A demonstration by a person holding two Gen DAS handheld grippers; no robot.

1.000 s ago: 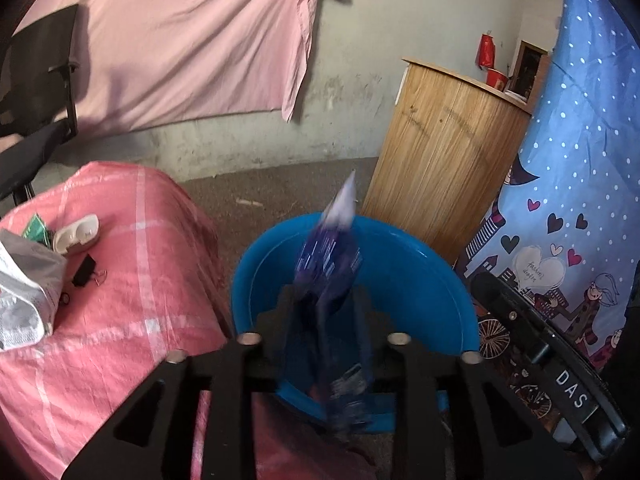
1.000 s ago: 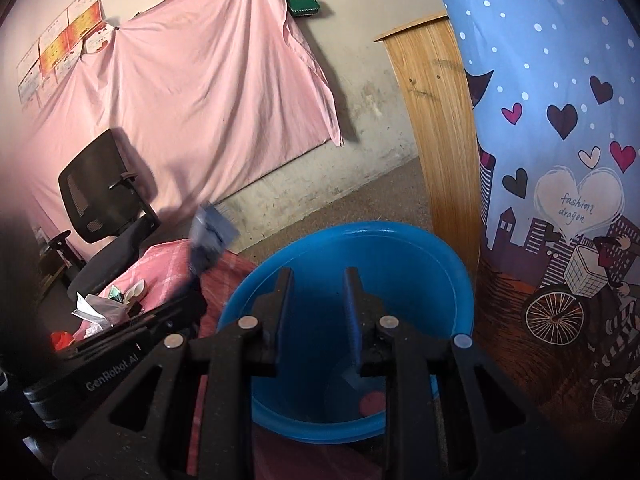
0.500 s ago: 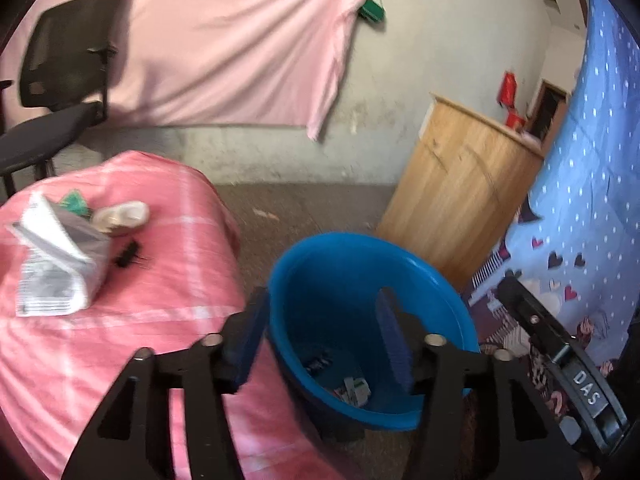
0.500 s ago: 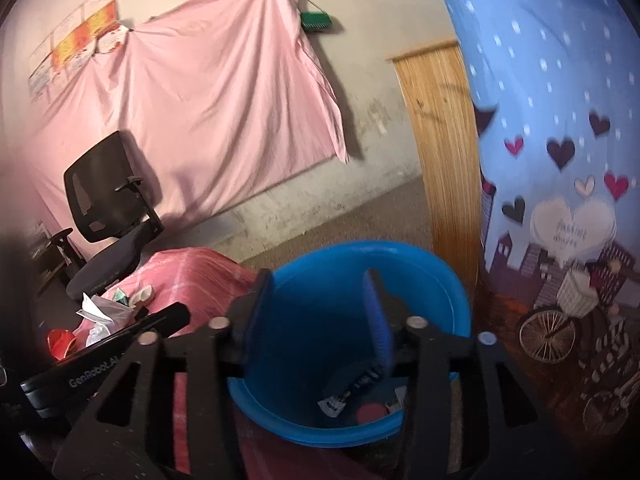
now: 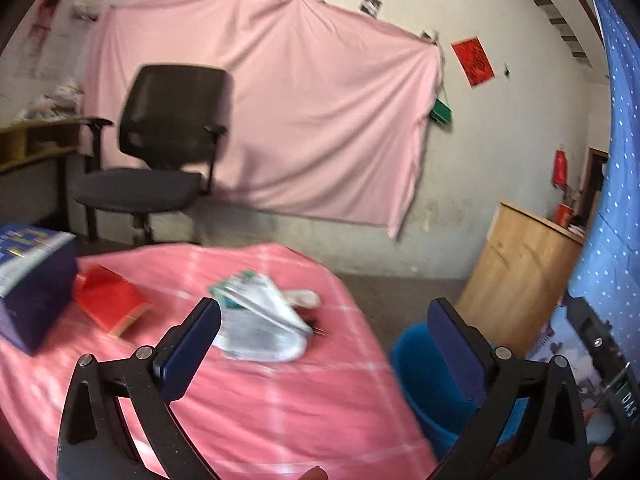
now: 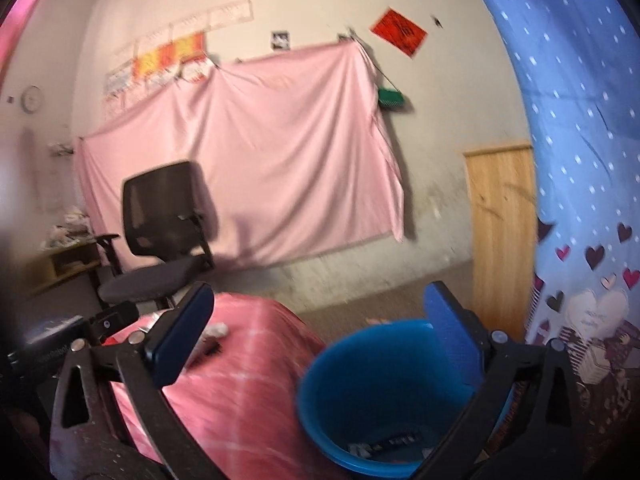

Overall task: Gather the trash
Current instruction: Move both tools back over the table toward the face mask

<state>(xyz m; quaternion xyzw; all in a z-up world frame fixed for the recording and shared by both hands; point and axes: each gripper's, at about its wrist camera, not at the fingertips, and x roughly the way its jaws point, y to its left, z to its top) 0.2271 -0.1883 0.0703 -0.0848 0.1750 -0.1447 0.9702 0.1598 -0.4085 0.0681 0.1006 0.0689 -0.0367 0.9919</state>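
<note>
Left wrist view: left gripper fingers just spread wide, empty | right gripper likewise | bucket beside surface holds scraps | white bag, red packet remain mid-surface.

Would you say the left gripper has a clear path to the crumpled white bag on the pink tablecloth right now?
Probably yes. The left gripper is open and empty, and the white bag lies just ahead on the tablecloth with nothing between them; the red packet and the blue box sit off to the side.
</note>
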